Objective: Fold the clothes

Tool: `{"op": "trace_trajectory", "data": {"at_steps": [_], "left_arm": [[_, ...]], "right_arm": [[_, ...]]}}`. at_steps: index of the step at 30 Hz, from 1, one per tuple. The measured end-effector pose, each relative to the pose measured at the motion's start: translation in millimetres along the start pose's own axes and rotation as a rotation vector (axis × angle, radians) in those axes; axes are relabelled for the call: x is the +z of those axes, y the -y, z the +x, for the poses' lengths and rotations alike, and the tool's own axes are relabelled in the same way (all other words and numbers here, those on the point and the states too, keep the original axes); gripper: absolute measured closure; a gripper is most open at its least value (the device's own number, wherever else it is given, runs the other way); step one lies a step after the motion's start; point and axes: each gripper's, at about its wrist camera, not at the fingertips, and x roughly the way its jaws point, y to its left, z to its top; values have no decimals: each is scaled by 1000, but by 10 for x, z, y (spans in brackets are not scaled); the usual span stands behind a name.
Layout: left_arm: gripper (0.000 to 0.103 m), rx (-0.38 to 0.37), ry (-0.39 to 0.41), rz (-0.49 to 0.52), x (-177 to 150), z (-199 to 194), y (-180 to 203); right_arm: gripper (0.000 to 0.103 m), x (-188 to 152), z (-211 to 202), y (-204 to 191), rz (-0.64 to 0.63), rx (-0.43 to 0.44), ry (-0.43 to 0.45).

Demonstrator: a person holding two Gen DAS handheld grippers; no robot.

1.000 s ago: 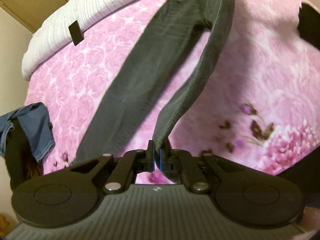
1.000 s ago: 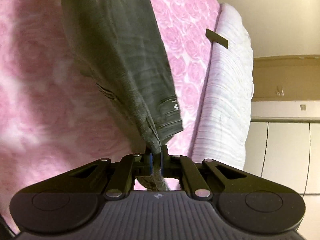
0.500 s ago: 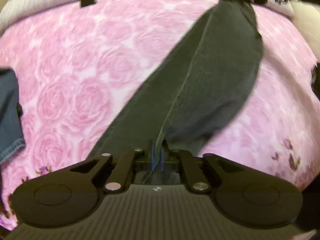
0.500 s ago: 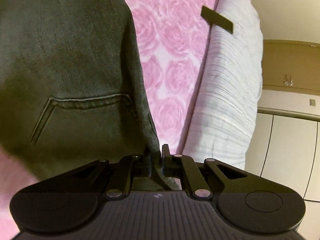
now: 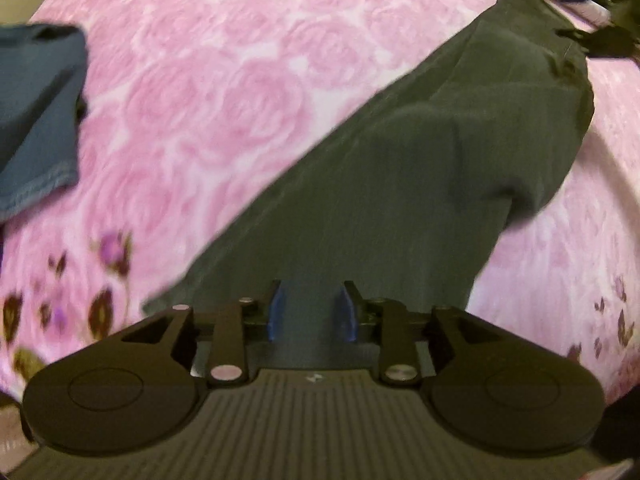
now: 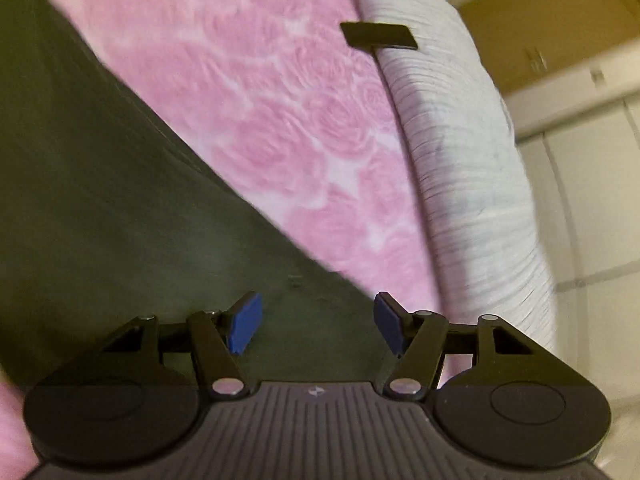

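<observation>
Dark grey trousers (image 5: 400, 184) lie flat on the pink rose-print bedspread (image 5: 224, 92), which serves here as the landmark surface. Half a second ago each gripper pinched an edge of the garment and held it above the bedspread; now both have let go. The left gripper (image 5: 312, 312) stands with its blue pads (image 5: 275, 312) parted and nothing between them, the cloth resting on the bedspread directly beneath and ahead of it. The right gripper (image 6: 316, 324) is likewise spread wide, its blue pads (image 6: 245, 322) apart, with the trousers spanning the bedspread below and to its left.

The release suggests that one fold, leg laid over leg, is done: the garment reads as a single broad band running diagonally across the bedspread, with a slight ridge near its far end. Motion blur hides finer creases. A blue garment (image 5: 36, 120) lies on the bedspread's left part, well apart from the trousers. A white ribbed quilt (image 6: 472, 184) borders the bedspread's far edge, with a small black flat object (image 6: 378, 36) on that border. The likely next step is a fresh grasp to halve the length.
</observation>
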Motion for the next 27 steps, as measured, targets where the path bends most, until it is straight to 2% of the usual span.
{"op": "trace_trajectory", "data": {"at_steps": [2,5,8,13,16,19,22,25,27], "left_arm": [[74,23,-14,-18,-139,-91,-9],[65,62,-15,-55,-355,-313,4],[63,87,-5,-74,-540,-549,26],[60,112,8,-31,-683,-821,70],[59,109,7,23,-668,-799,9],[55,79,1,73,-616,-668,-106],[55,17,-12,144,-518,-417,-251],[55,-91,-26,217,-397,-66,-448],[55,-189,-49,239,-347,187,-583]], "right_arm": [[39,-18,-248,-191,58,53,9],[37,-23,-605,-506,117,143,20],[37,4,-936,-789,193,228,34],[36,43,-1486,-1167,322,346,102],[36,50,-1787,-1378,406,429,128],[36,156,-2059,-1593,444,487,147],[31,319,-2253,-1798,474,526,167],[31,572,-2272,-2065,502,539,139],[31,753,-2192,-2220,579,515,86]]}}
